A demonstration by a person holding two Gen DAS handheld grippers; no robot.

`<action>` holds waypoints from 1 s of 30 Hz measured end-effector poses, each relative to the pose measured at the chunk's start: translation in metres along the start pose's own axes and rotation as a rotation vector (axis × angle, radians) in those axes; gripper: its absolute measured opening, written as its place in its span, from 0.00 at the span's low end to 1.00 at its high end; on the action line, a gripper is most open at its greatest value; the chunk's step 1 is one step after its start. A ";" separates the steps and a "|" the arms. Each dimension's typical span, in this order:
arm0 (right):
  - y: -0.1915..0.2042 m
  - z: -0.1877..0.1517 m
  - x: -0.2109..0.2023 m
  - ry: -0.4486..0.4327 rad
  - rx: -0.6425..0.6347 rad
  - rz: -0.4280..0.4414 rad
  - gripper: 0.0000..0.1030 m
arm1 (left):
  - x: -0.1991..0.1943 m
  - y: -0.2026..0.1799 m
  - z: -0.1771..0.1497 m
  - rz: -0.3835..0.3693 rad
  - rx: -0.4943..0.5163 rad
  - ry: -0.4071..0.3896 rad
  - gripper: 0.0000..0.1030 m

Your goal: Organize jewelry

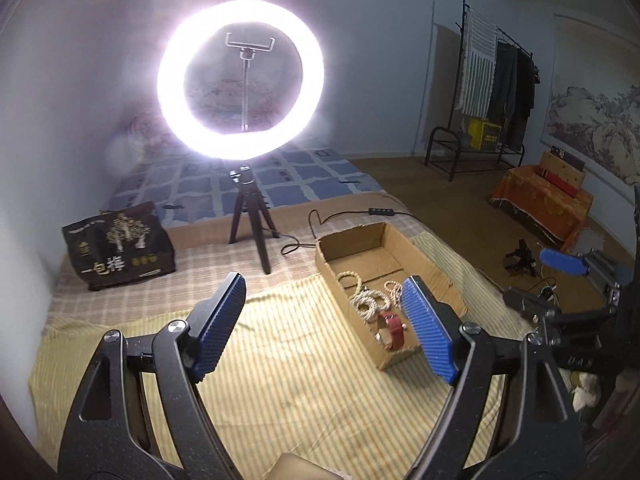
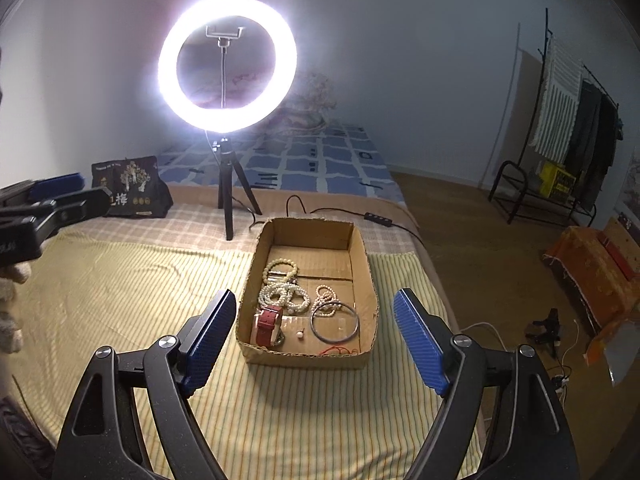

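An open cardboard box (image 2: 362,256) sits on the striped cloth (image 2: 120,280) on the bed. Inside lie several white bead bracelets (image 2: 284,294), a pink bead bracelet (image 2: 326,294), a metal bangle (image 2: 335,323), a red-strap watch (image 2: 269,322), a small pearl earring (image 2: 299,334) and a thin red cord (image 2: 340,349). My right gripper (image 2: 316,336) is open and empty, held above the box's near end. My left gripper (image 1: 324,328) is open and empty, left of the box (image 1: 400,244); the watch (image 1: 392,330) and bracelets (image 1: 370,302) show there. The left gripper also shows in the right wrist view (image 2: 60,200).
A lit ring light on a tripod (image 2: 228,184) stands behind the box, its cable (image 2: 376,216) running right. A black bag (image 2: 132,192) stands at the back left. The bed edge drops to the floor on the right, with a clothes rack (image 2: 560,152) and an orange-covered box (image 2: 596,272).
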State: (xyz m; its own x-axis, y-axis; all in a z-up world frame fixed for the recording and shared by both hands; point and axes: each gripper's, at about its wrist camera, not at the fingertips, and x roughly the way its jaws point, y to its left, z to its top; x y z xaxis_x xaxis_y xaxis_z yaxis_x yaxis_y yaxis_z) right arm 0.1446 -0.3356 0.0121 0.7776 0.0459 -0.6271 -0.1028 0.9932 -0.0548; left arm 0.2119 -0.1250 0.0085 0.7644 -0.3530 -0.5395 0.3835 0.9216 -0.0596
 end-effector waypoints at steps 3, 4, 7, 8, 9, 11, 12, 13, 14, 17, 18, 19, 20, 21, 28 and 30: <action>0.004 -0.002 -0.008 -0.016 0.000 -0.016 0.79 | -0.012 0.001 -0.005 0.007 -0.003 0.004 0.81; 0.006 -0.003 -0.010 -0.022 -0.002 -0.023 0.79 | -0.015 0.001 -0.006 0.008 0.000 0.003 0.81; 0.008 -0.006 -0.018 -0.037 0.002 -0.033 0.79 | -0.027 -0.003 -0.012 0.025 0.022 -0.018 0.81; 0.009 -0.007 -0.019 -0.041 0.005 -0.031 0.79 | -0.030 -0.005 -0.014 0.027 0.021 -0.024 0.83; 0.010 -0.007 -0.021 -0.045 0.007 -0.030 0.79 | -0.032 -0.006 -0.016 0.023 0.017 -0.027 0.86; 0.012 -0.010 -0.025 -0.056 0.007 -0.035 0.79 | -0.037 -0.008 -0.020 0.006 0.017 -0.023 0.94; 0.013 -0.010 -0.026 -0.061 0.006 -0.038 0.79 | -0.038 -0.010 -0.021 0.005 0.023 -0.027 0.97; 0.014 -0.011 -0.028 -0.067 0.006 -0.039 0.79 | -0.041 -0.012 -0.023 0.011 0.033 -0.042 0.98; 0.015 -0.012 -0.030 -0.072 0.006 -0.037 0.79 | -0.044 -0.014 -0.025 0.020 0.042 -0.054 0.98; 0.018 -0.015 -0.031 -0.075 0.008 -0.032 0.79 | -0.046 -0.018 -0.031 0.047 0.067 -0.077 0.99; 0.018 -0.016 -0.031 -0.076 0.011 -0.032 0.79 | -0.046 -0.018 -0.034 0.050 0.069 -0.076 1.00; 0.018 -0.017 -0.032 -0.080 0.015 -0.036 0.79 | -0.045 -0.018 -0.036 0.049 0.068 -0.072 1.00; 0.018 -0.018 -0.033 -0.084 0.018 -0.039 0.79 | -0.042 -0.017 -0.038 0.045 0.067 -0.062 1.00; 0.017 -0.019 -0.033 -0.086 0.020 -0.042 0.79 | -0.040 -0.016 -0.040 0.043 0.066 -0.055 1.00; 0.015 -0.023 -0.027 -0.078 0.023 -0.045 0.79 | -0.027 -0.021 -0.051 0.060 0.113 -0.016 1.00; 0.015 -0.023 -0.025 -0.073 0.029 -0.043 0.79 | -0.026 -0.022 -0.054 0.060 0.118 -0.012 1.00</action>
State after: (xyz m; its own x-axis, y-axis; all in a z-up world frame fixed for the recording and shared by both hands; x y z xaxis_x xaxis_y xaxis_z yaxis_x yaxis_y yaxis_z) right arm 0.1096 -0.3245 0.0091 0.8244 0.0101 -0.5659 -0.0512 0.9971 -0.0568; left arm 0.1555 -0.1276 -0.0211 0.7939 -0.3004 -0.5287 0.3946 0.9160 0.0719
